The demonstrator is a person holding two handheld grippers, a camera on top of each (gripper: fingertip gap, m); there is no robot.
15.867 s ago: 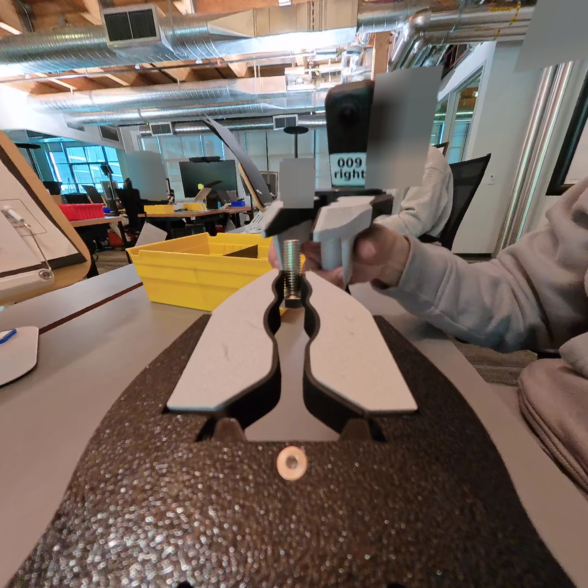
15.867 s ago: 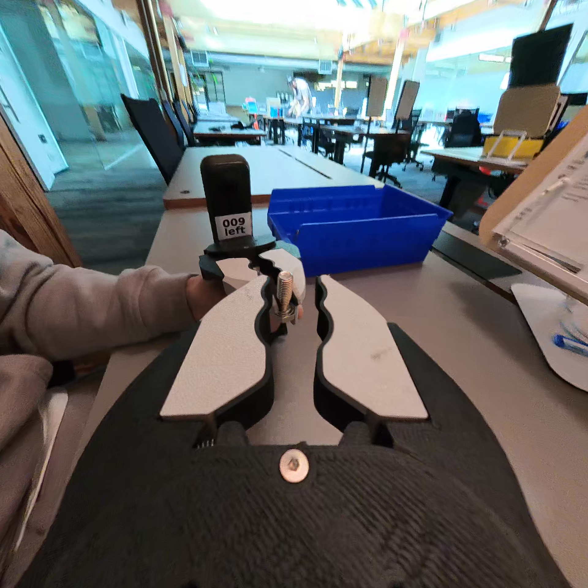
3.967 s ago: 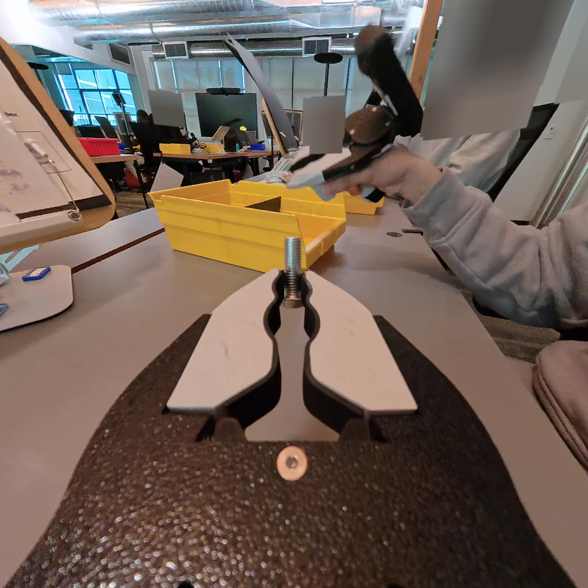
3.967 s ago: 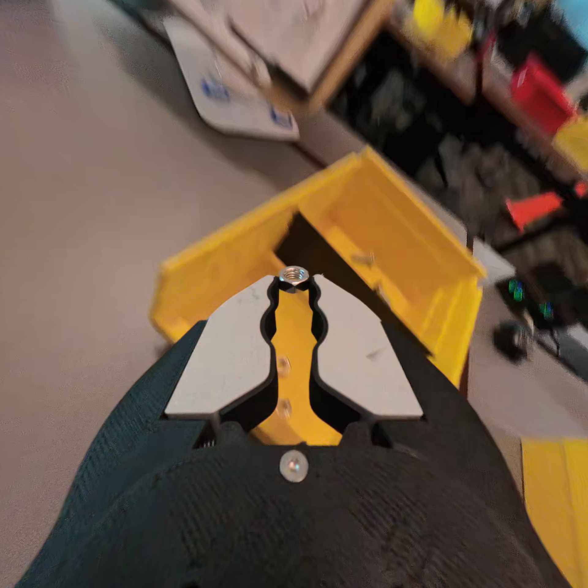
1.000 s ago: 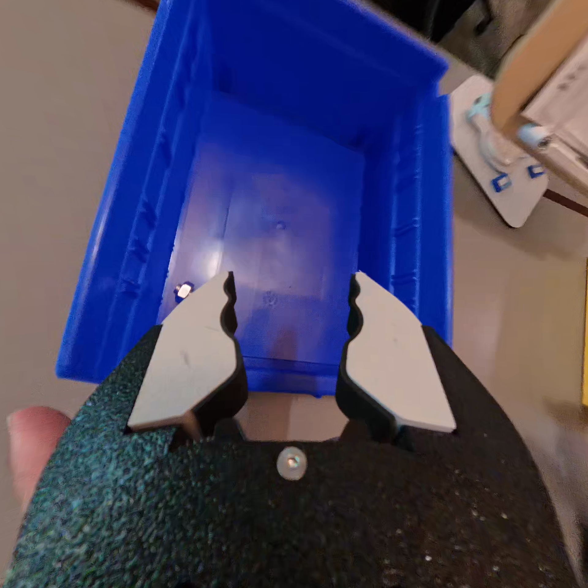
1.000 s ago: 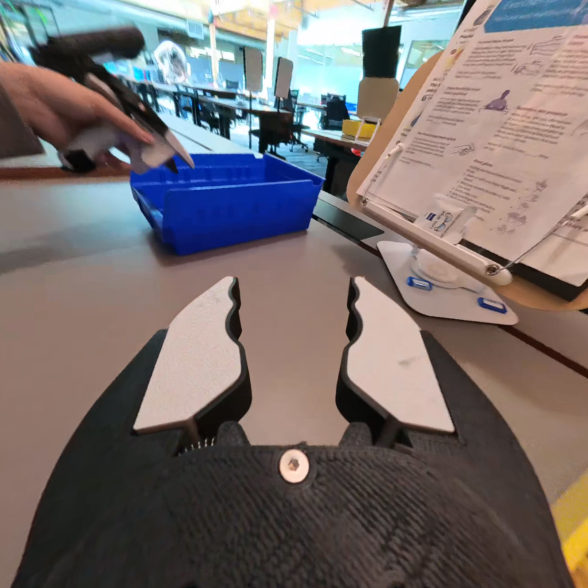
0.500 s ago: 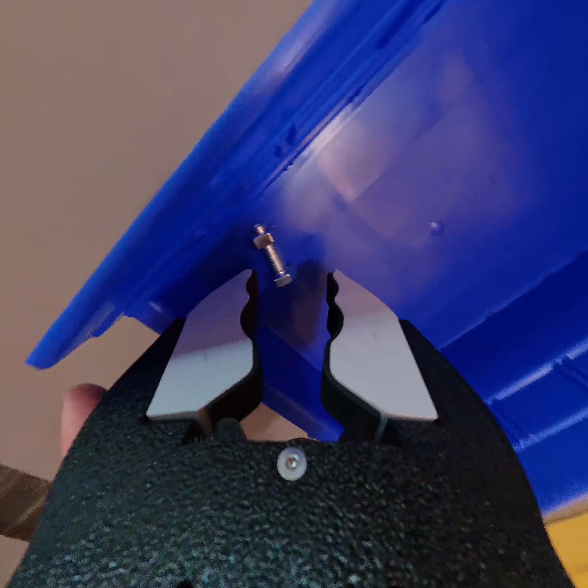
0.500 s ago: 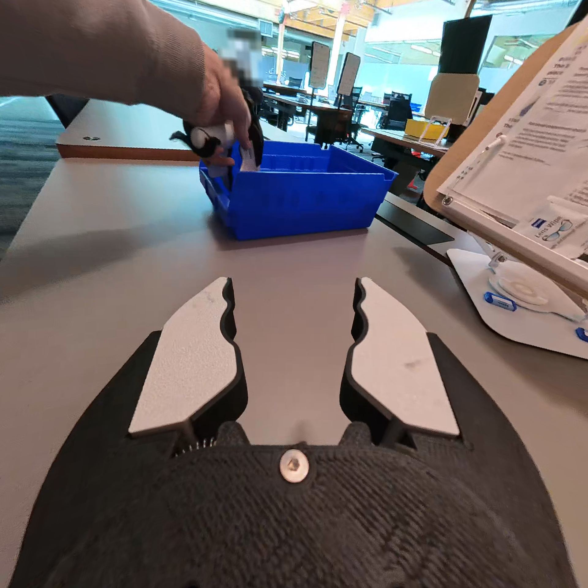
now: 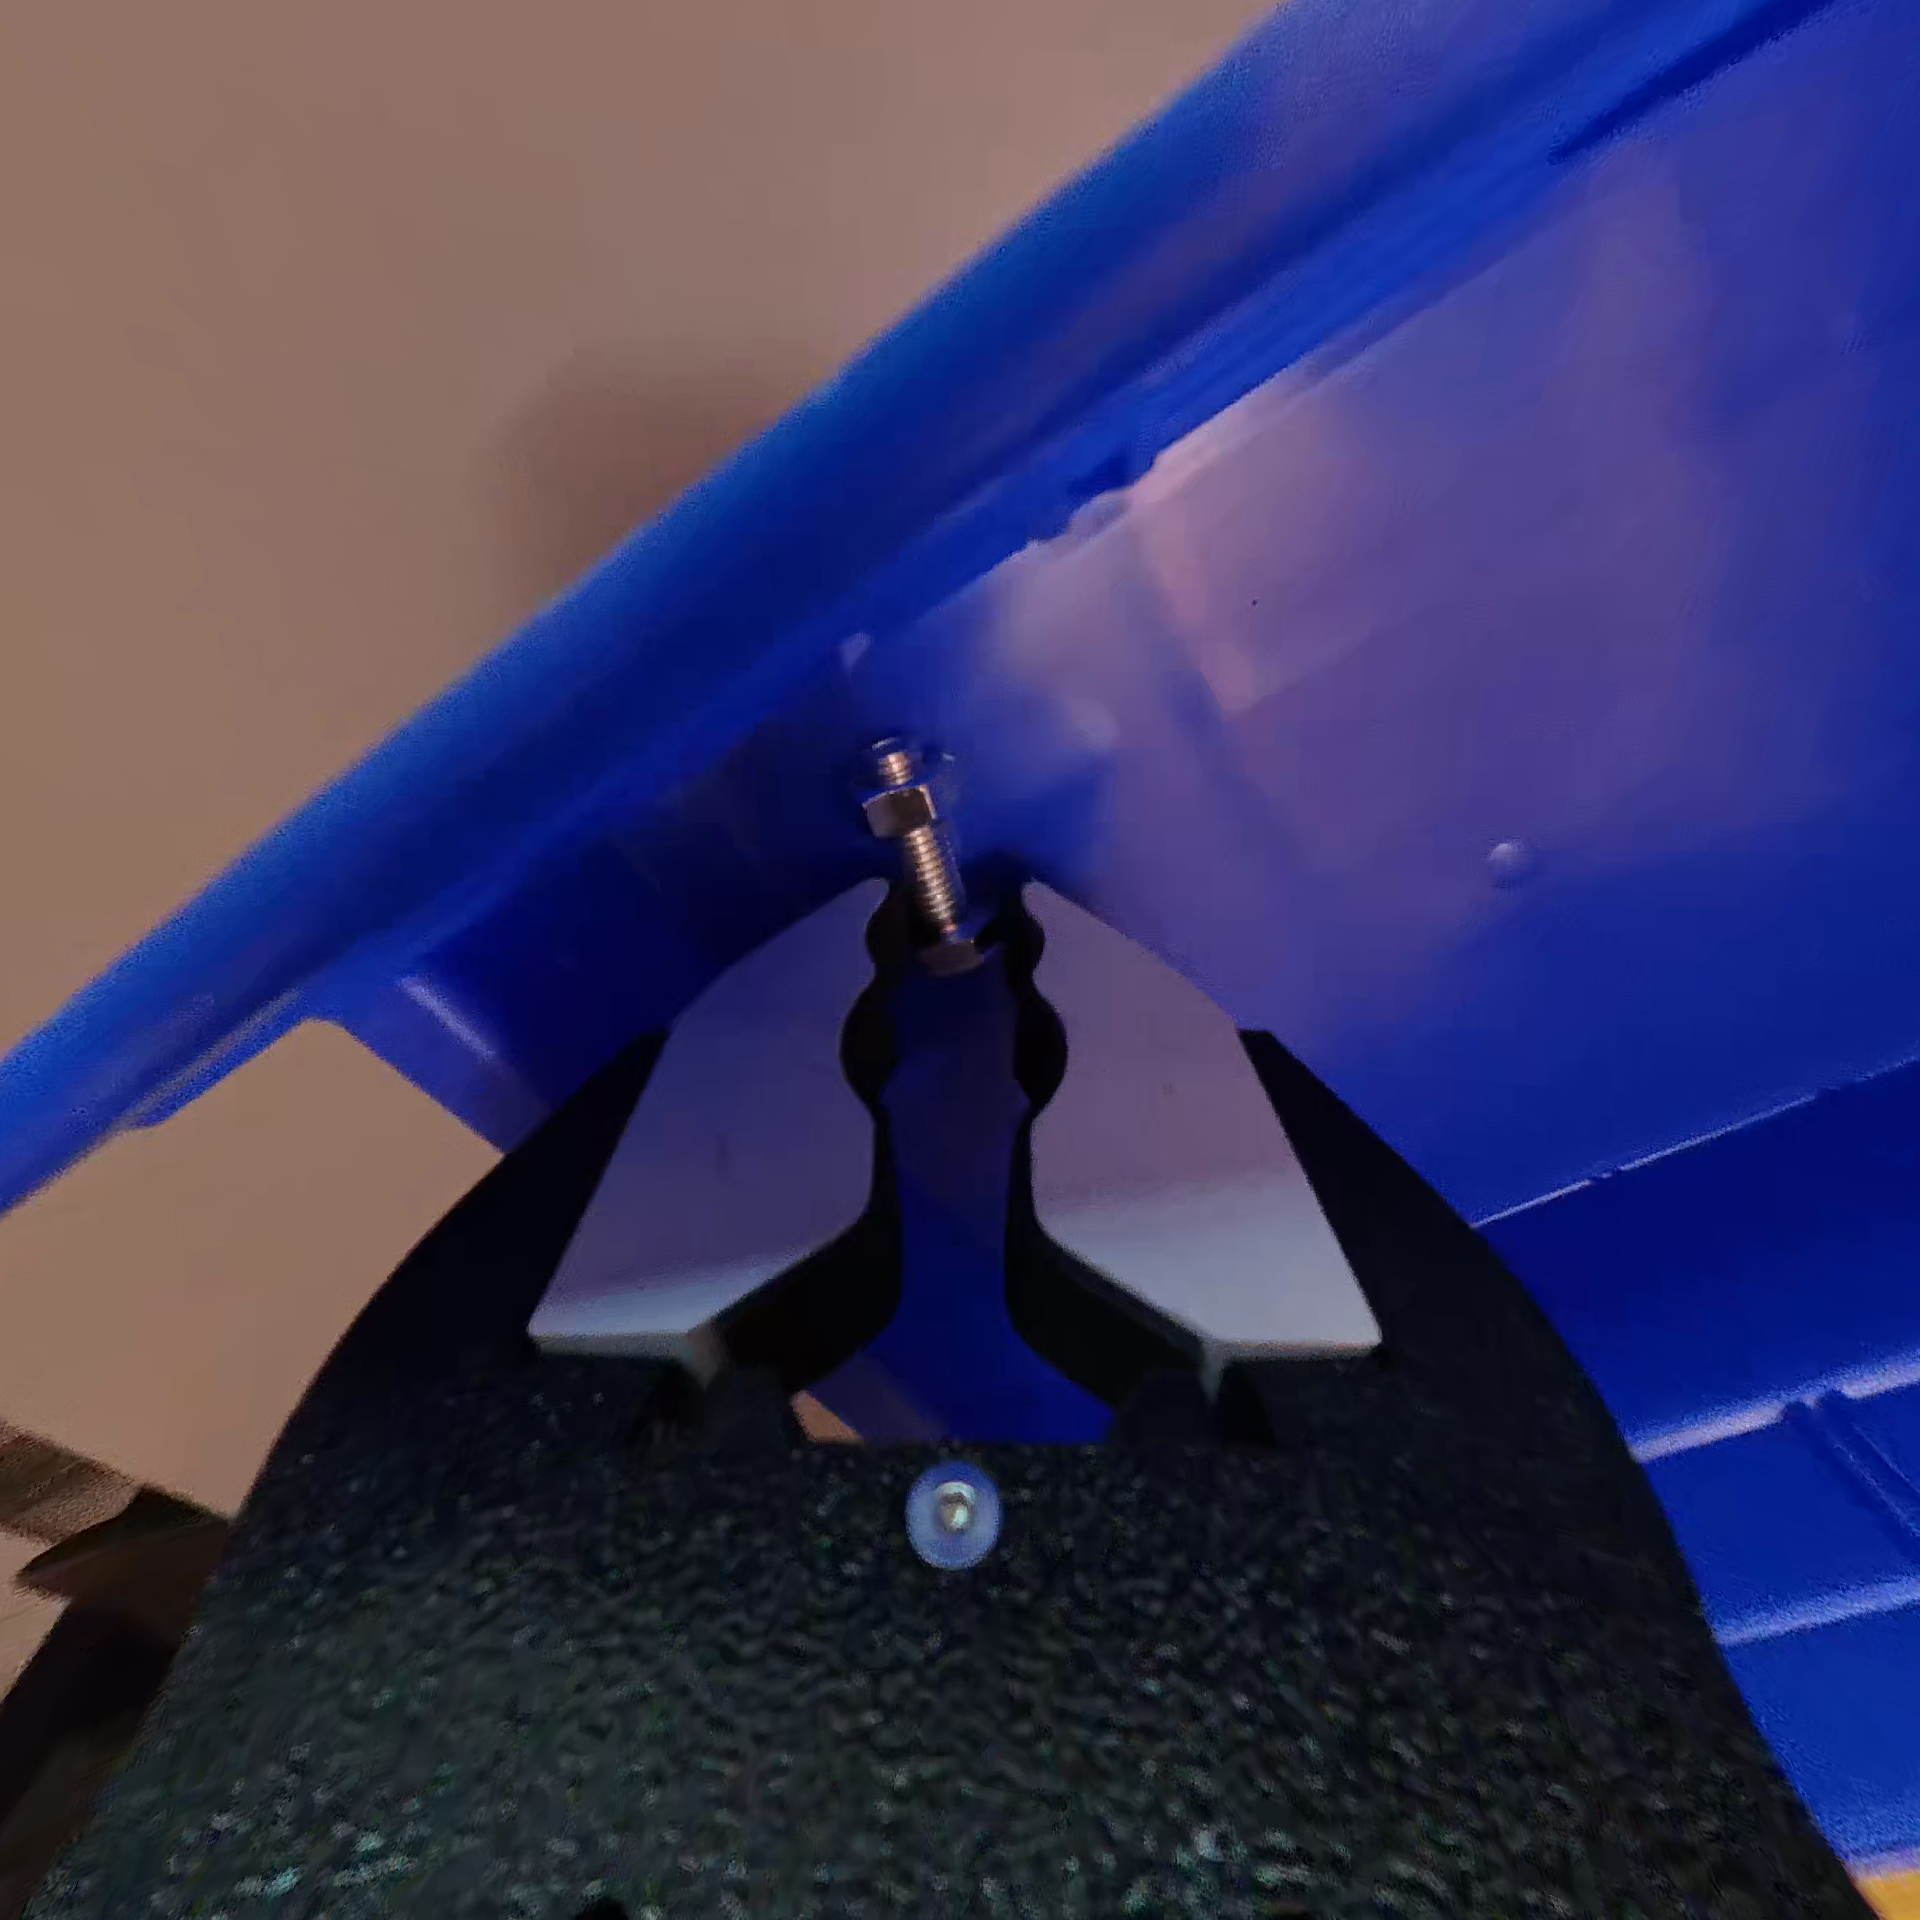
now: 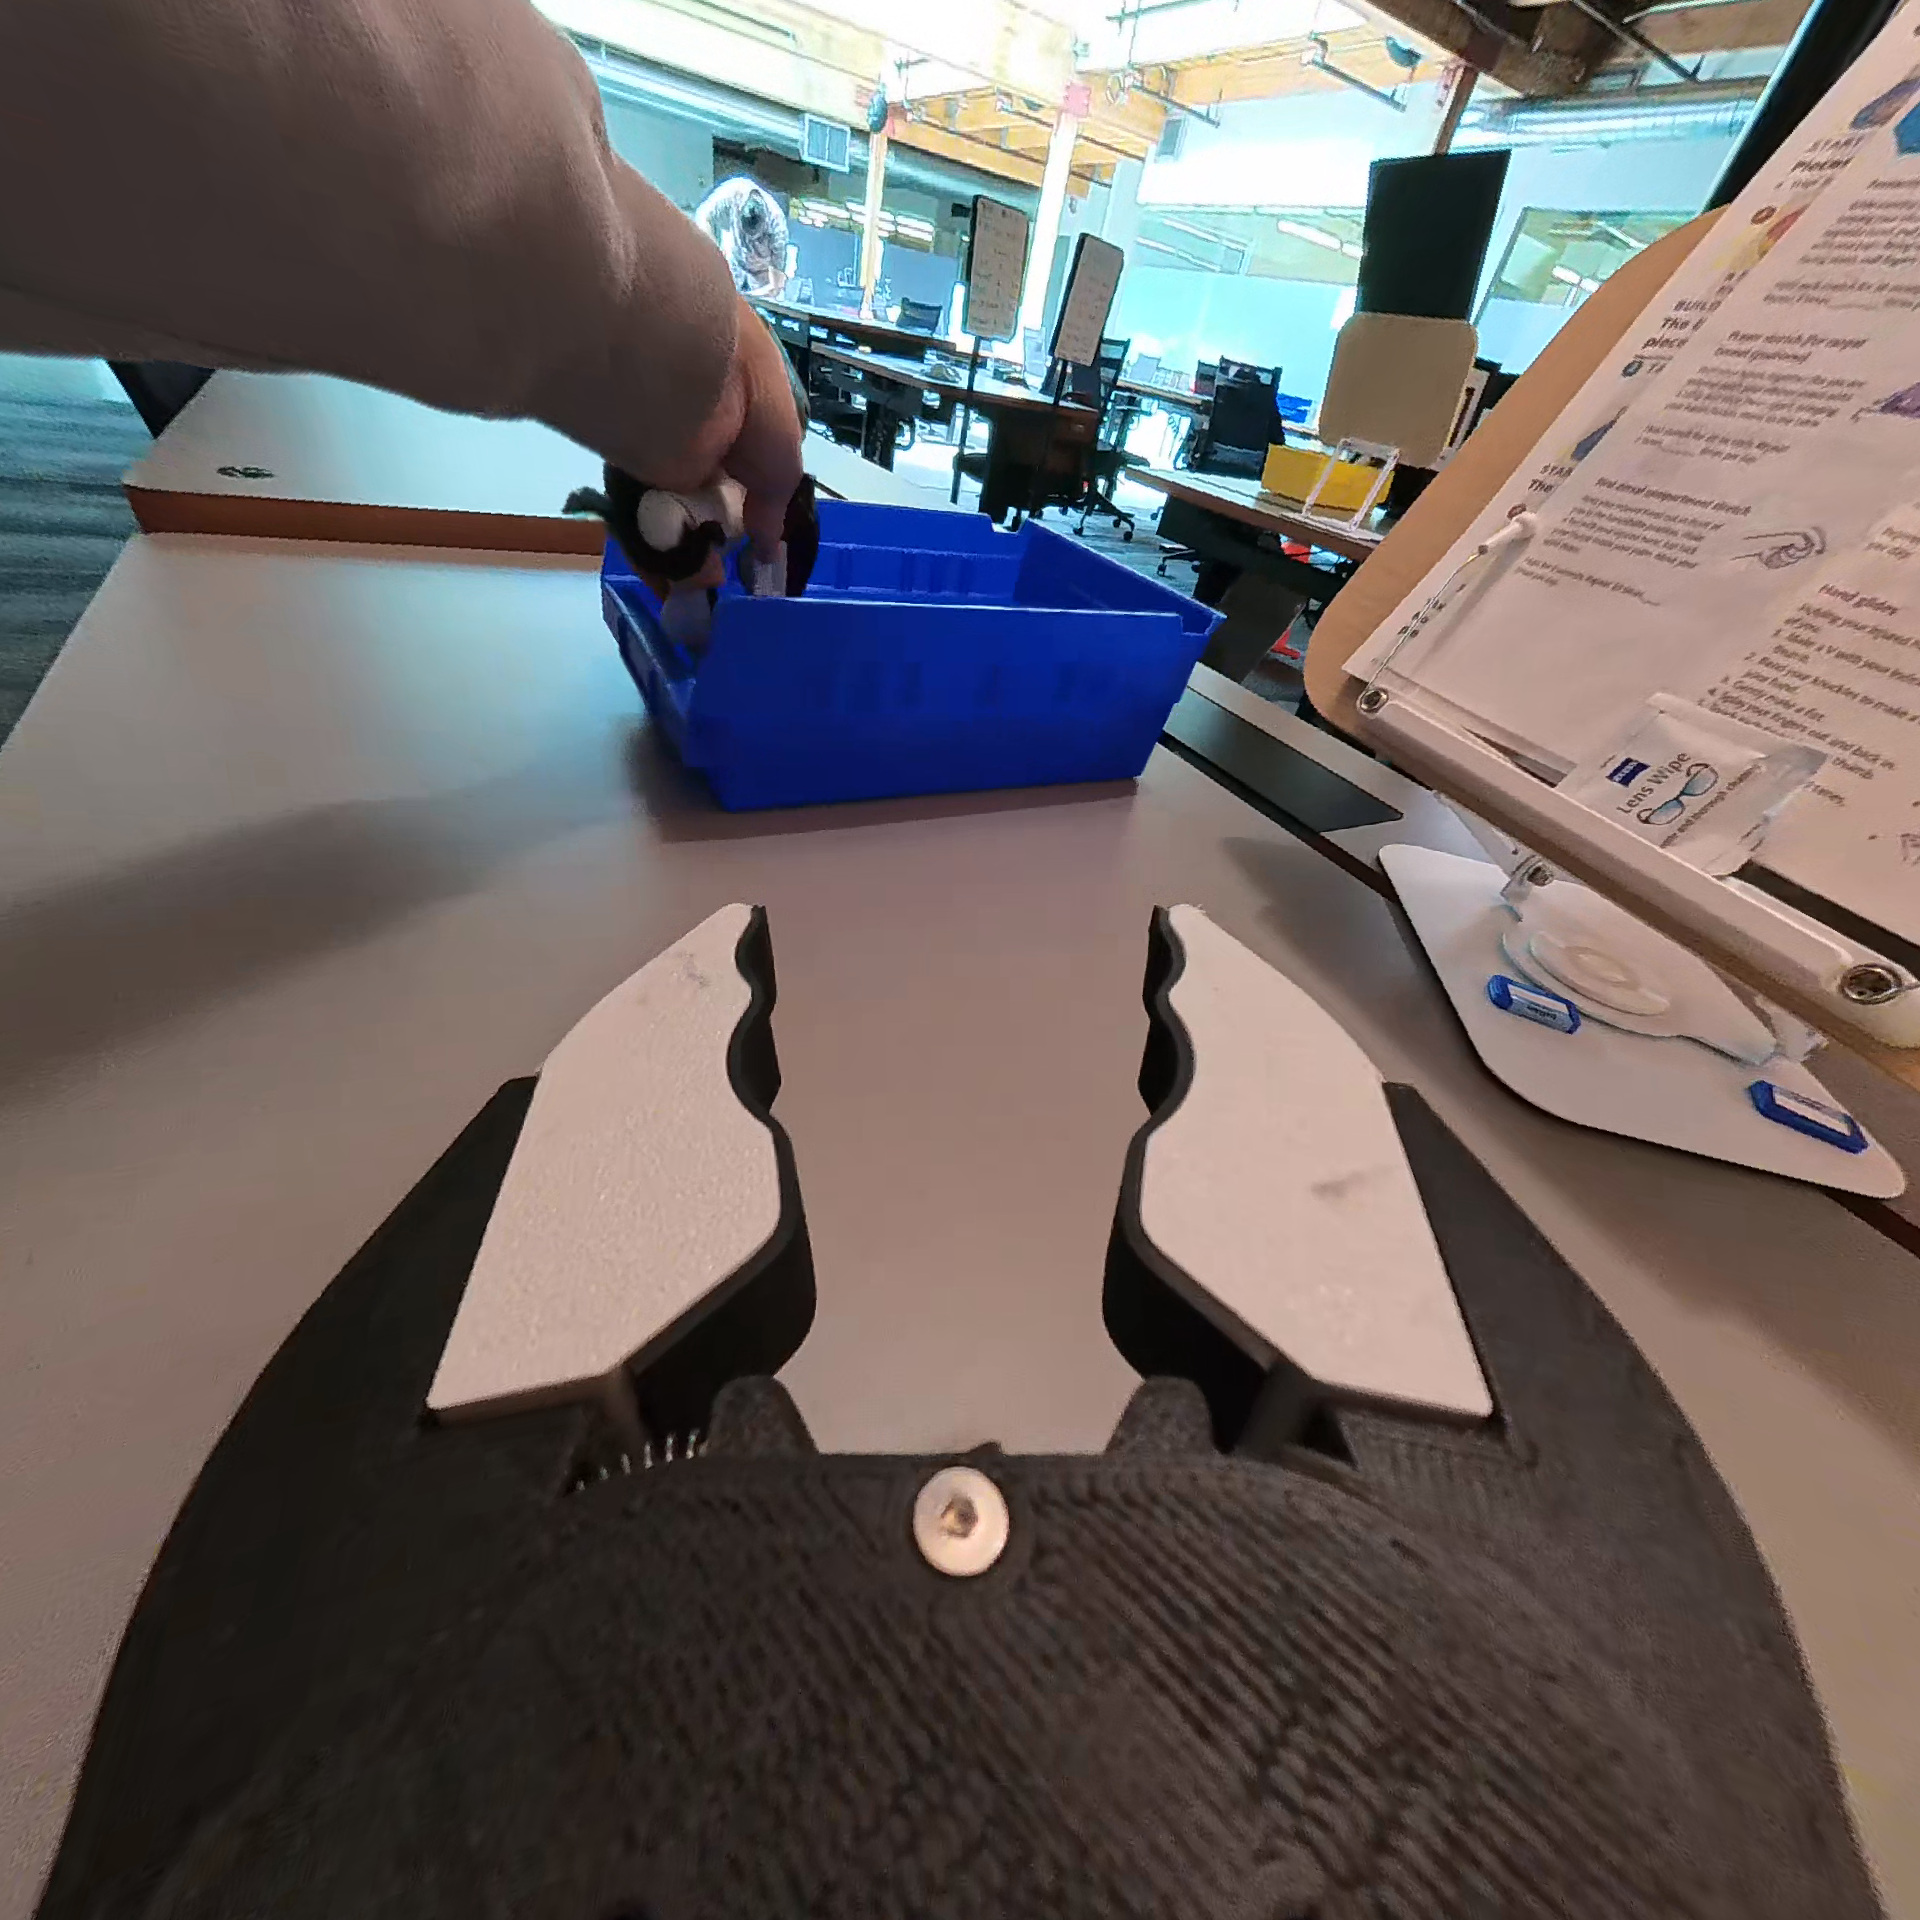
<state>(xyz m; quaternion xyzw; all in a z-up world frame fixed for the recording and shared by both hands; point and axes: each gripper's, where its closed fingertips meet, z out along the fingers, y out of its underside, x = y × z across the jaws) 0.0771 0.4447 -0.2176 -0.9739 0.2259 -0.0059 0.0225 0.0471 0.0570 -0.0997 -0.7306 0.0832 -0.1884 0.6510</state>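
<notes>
Left gripper (image 9: 940, 940): jaws narrow, pinching head end of steel bolt (image 9: 928, 868) with nut, inside blue bin (image 9: 1455, 727) | small, rigid, slippery; grip head flats | right gripper (image 10: 961, 935): wide, empty, above table (image 10: 312, 831).

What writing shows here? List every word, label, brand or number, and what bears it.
I won't quote writing; here is what bears it.
Printed sheet on the wooden stand: text and drawings.
White sachet on the stand's ledge: printed label.
Two blue tags on its white base: too small to read.
Far whiteboards: too small.
Blue bin and bolt, left wrist view: none.
</notes>
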